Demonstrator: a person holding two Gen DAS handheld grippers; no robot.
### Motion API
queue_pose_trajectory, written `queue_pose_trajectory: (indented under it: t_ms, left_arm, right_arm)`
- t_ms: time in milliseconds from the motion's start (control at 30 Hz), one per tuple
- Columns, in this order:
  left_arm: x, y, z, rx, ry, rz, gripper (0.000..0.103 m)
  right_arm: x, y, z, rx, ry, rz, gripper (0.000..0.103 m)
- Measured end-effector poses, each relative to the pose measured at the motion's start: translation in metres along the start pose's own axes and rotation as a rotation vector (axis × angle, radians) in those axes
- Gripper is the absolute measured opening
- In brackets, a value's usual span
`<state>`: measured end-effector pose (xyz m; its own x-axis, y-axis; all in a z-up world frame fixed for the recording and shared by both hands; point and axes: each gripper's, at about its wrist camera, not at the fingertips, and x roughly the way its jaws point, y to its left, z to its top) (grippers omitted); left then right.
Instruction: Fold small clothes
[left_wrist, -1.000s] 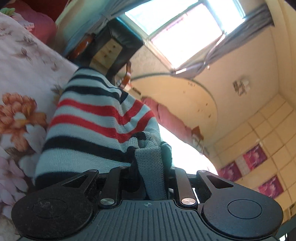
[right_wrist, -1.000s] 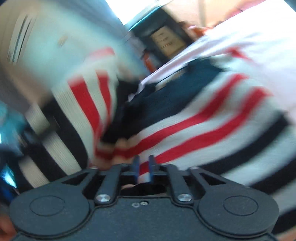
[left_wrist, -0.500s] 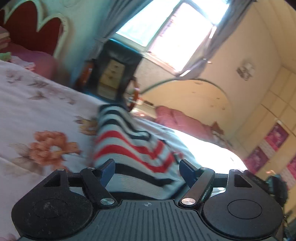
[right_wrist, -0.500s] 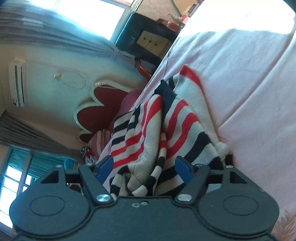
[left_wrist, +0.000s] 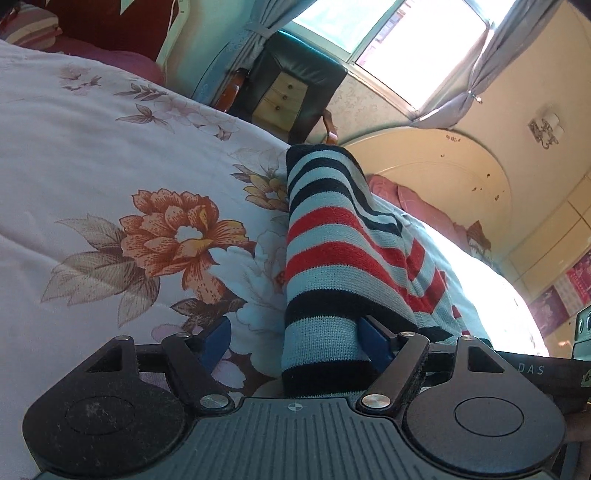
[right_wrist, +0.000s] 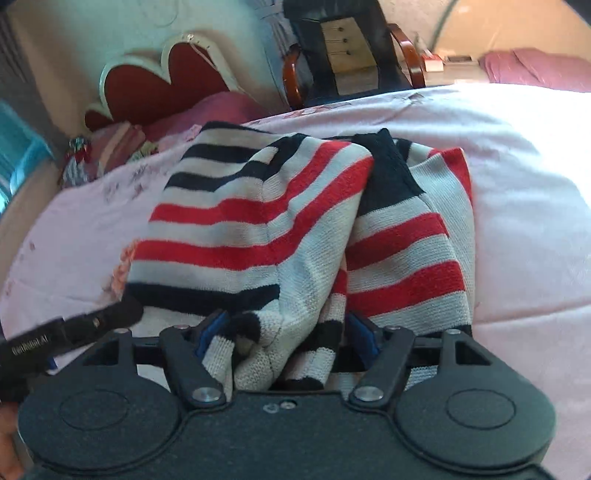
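Note:
A small striped knit sweater (right_wrist: 280, 225), white with red and navy bands, lies bunched on the bed. In the left wrist view one striped part of it (left_wrist: 325, 254) runs away from me between the open fingers of my left gripper (left_wrist: 295, 338). My right gripper (right_wrist: 284, 332) is open too, and the sweater's crumpled near edge sits between its blue pads (right_wrist: 210, 328). Neither gripper is closed on the cloth. The left gripper's black body (right_wrist: 70, 332) shows at the left of the right wrist view.
The sweater rests on a pale pink floral bedsheet (left_wrist: 110, 177). A dark chair with a small drawer unit (right_wrist: 347, 44) stands past the bed's far edge. A red headboard (right_wrist: 162, 81) and pink pillows (right_wrist: 535, 66) lie behind.
One second ago both grippers were shut on the sweater and held it up. They have since opened, the sweater has dropped onto the bed, and both grippers now sit low at its near edge.

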<state>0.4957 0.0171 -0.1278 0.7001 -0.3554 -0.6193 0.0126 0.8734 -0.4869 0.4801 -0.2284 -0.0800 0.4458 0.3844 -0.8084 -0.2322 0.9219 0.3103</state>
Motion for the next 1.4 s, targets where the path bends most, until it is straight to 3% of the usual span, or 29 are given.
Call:
queue_pose_trajectory:
  t_ms: [67,200,233,267,333,367,500,667,767,900,1000,1100,1133,1167,1233,1333,1400]
  left_arm:
    - [0.0,-0.001,0.001,0.02,0.001,0.006,0.075]
    - [0.002,-0.002,0.001,0.029,0.004,0.01,0.078]
    - [0.003,-0.002,0.001,0.027,0.004,0.009,0.078]
    - [0.003,-0.002,0.001,0.025,0.002,0.008,0.078]
    - [0.003,-0.002,0.004,0.034,-0.007,0.005,0.079]
    - [0.001,-0.001,0.007,0.034,-0.02,0.003,0.079]
    - [0.0,0.001,0.019,0.014,-0.067,-0.004,0.078]
    - [0.012,-0.028,0.026,0.104,-0.053,-0.034,0.078]
    - [0.025,-0.053,0.019,0.2,-0.014,-0.013,0.078]
    - [0.052,-0.078,-0.002,0.297,0.047,0.01,0.078]
    - [0.052,-0.079,-0.003,0.287,0.043,0.008,0.078]
    - [0.049,-0.075,-0.001,0.282,0.051,-0.006,0.078]
    - [0.048,-0.074,0.0,0.278,0.054,-0.006,0.078]
    - [0.045,-0.074,0.002,0.276,0.049,-0.004,0.078]
    - [0.037,-0.072,0.004,0.273,0.016,-0.005,0.078]
    - [0.031,-0.061,0.007,0.219,-0.02,-0.019,0.078]
    - [0.03,-0.056,0.008,0.194,-0.02,-0.03,0.078]
  right_arm:
    - [-0.005,0.006,-0.004,-0.013,0.0,-0.024,0.069]
    - [-0.009,-0.009,-0.004,0.093,0.01,0.031,0.066]
    - [-0.007,-0.012,-0.004,0.098,0.007,0.04,0.05]
    - [-0.003,-0.012,-0.003,0.089,-0.002,0.051,0.042]
    - [-0.001,-0.008,-0.001,0.039,-0.028,0.041,0.034]
    - [-0.004,0.001,-0.003,-0.025,-0.058,0.03,0.028]
    - [-0.028,0.032,-0.014,-0.292,-0.23,-0.003,0.024]
    - [-0.062,0.029,-0.018,-0.371,-0.415,-0.003,0.023]
    - [-0.066,0.002,-0.025,-0.311,-0.468,0.02,0.023]
    - [-0.027,-0.049,-0.041,-0.134,-0.33,-0.018,0.024]
    - [-0.029,-0.058,-0.043,-0.045,-0.317,0.015,0.027]
    - [-0.037,-0.058,-0.032,0.011,-0.302,0.011,0.038]
    - [-0.041,-0.057,-0.03,0.019,-0.313,0.005,0.052]
    - [-0.044,-0.057,-0.025,0.027,-0.318,0.005,0.057]
    - [-0.041,-0.058,-0.014,0.056,-0.274,-0.014,0.055]
    - [-0.028,-0.064,0.002,0.094,-0.224,-0.009,0.035]
    - [-0.017,-0.066,0.01,0.084,-0.196,-0.023,0.034]
